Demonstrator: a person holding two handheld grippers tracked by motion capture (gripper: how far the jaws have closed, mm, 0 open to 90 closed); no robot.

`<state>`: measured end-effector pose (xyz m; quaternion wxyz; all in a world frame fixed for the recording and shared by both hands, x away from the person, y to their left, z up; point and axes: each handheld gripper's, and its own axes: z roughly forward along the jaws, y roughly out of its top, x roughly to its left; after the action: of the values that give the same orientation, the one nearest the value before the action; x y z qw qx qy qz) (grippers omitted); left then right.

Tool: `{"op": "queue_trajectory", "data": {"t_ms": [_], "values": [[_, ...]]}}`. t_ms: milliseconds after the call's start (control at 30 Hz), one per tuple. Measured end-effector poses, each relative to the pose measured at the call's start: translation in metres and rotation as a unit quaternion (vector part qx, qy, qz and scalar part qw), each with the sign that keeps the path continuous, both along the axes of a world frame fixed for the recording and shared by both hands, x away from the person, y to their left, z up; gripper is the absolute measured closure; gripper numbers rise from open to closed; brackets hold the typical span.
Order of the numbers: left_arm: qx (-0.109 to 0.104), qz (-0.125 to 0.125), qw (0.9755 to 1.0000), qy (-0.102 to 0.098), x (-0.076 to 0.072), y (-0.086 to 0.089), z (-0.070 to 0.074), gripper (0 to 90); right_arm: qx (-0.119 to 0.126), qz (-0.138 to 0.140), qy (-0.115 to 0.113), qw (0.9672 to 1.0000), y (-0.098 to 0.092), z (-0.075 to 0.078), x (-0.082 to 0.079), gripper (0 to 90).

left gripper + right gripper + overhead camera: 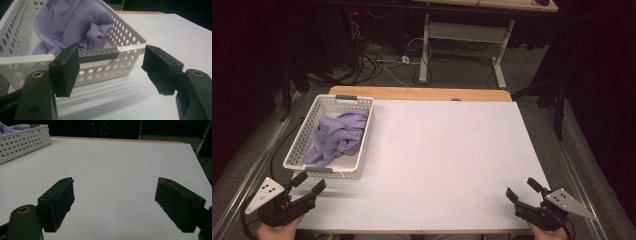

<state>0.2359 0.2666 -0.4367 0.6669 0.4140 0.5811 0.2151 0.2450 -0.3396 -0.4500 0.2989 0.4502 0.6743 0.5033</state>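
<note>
Left gripper at the tabletop's near left corner, jaws apart and empty, facing the white basket by the left edge; right gripper waits at the near right corner, jaws wide. Purple cloth lies crumpled inside. Risk: a snagged grab could drag the light basket along.

White perforated plastic basket, slightly glossy, with matt grey handle grips. Lilac cloth inside: thin, soft, crumpled, faint sheen. Table top covered in smooth matt white sheet; bare wood edge at far side. Gripper pads matt black, rubbery, edges rough; brass-coloured metal inserts in black plastic arms. Grey metal-looking plates on top, drilled.
</note>
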Motion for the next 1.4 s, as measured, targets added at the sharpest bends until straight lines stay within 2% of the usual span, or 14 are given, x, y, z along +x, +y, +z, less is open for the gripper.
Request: {"op": "queue_trajectory", "data": {"t_ms": [1400], "values": [[0.002,-0.012,0.9998,-0.015,-0.0006,-0.0023,0.0025,29.3,-0.01,0.008,0.007,0.9999,0.0022,0.0002,0.0018,17.4]]}}
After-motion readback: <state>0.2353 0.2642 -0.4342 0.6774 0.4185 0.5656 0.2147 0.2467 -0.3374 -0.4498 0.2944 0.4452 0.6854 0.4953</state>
